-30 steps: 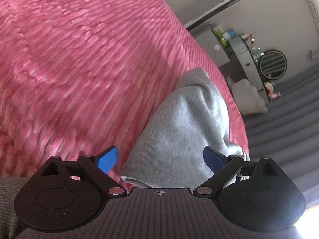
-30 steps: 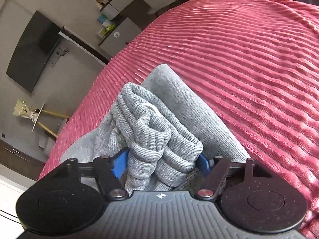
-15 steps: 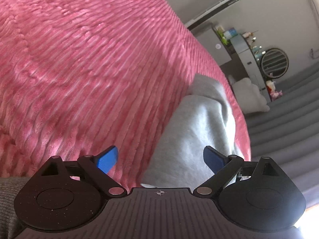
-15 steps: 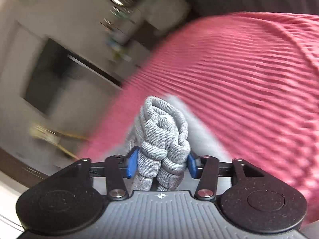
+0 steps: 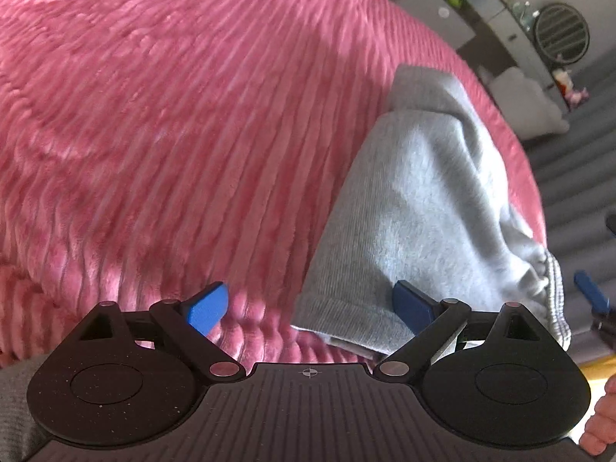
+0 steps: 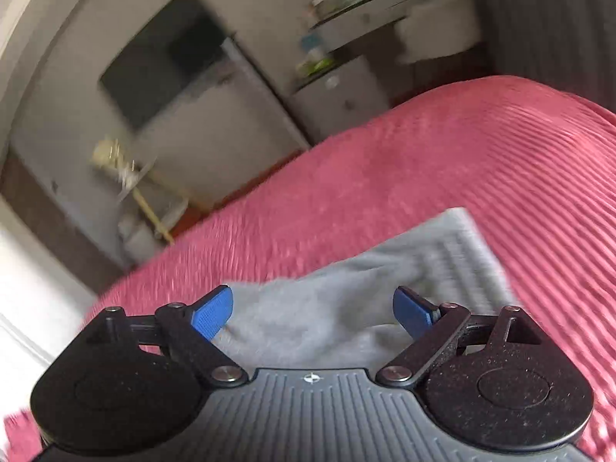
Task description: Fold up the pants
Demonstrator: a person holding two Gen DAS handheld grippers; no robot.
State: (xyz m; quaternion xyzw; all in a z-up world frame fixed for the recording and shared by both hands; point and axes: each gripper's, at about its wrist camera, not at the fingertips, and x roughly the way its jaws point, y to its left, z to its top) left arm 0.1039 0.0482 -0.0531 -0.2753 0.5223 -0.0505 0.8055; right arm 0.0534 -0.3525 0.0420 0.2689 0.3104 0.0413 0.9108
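Beyond the bed's far edge stand a dark wall-mounted screen (image 6: 161, 61), a pale cabinet (image 6: 338, 96) with clutter on top, and a round slatted object (image 5: 562, 32) near grey curtains; the right view is blurred. The left gripper (image 5: 310, 304) hovers low over the bedspread (image 5: 173, 134), its blue fingers (image 5: 206, 304) spread wide with nothing between them, the right finger just over the pants' near hem. The right gripper (image 6: 313, 308) also stands open above the cloth, gripping nothing. The grey pants (image 5: 415, 208) lie folded on the ribbed pink bedspread, toward its right side, ribbed waistband (image 5: 556, 292) at the right edge.
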